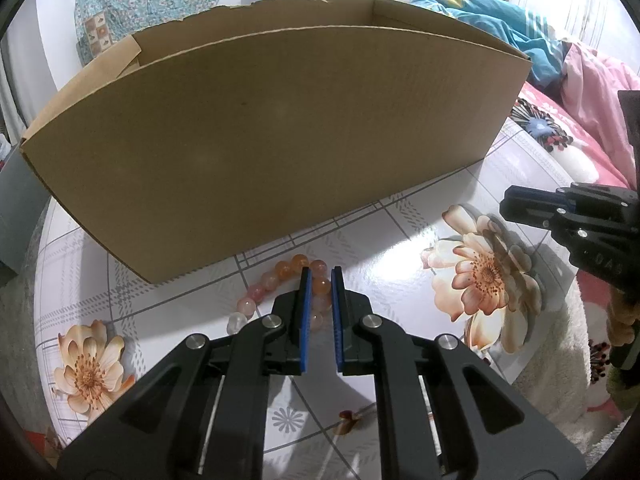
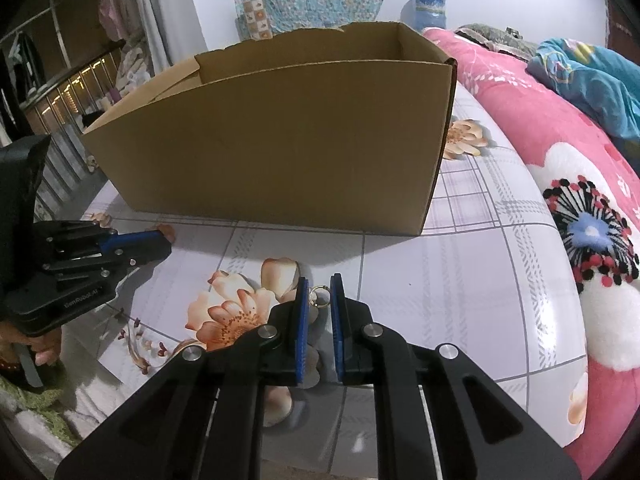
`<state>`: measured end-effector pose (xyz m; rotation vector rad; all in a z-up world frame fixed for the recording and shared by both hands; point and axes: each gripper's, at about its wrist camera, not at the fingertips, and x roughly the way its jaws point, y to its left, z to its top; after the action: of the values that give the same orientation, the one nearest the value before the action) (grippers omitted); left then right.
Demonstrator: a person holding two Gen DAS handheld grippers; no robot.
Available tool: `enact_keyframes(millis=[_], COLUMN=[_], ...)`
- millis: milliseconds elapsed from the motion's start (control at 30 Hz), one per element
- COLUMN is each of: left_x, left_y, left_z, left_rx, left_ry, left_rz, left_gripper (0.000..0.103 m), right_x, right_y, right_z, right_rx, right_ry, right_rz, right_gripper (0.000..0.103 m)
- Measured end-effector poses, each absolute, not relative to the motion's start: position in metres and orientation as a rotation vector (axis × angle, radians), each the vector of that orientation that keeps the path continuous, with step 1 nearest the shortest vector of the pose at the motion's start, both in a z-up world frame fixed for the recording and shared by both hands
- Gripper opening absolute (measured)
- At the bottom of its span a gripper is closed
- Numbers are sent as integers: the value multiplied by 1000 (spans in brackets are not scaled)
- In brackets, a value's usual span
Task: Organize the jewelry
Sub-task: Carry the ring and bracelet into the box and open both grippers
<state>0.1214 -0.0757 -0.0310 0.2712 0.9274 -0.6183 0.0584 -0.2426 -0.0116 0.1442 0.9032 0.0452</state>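
Left gripper (image 1: 321,278) clamped on beaded bracelet (image 1: 280,284); right gripper (image 2: 319,286) pinching small gold ring (image 2: 319,295). Cardboard box (image 1: 256,132) open-topped at twelve o'clock, probably awaiting both pieces.

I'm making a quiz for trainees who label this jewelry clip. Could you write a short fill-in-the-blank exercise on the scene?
1. The left gripper has its fingers around a bracelet of orange and pink ____.
2. Between the right gripper's fingers sits a small gold ____.
3. Behind both pieces stands an open ____ box.
4. The tablecloth is printed with ____.

Missing words: beads; ring; cardboard; flowers
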Motion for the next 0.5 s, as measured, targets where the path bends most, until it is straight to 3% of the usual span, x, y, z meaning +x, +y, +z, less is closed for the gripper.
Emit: enact_keyframes(millis=[500], left_x=[121], left_y=[-75], left_z=[-32], left_rx=[273], left_ry=[925], left_rz=[-612], left_gripper=[8], right_x=[59], right_y=[-242], right_z=[-4], right_rx=[167], right_ry=[886], right_rz=[63], right_gripper=[11])
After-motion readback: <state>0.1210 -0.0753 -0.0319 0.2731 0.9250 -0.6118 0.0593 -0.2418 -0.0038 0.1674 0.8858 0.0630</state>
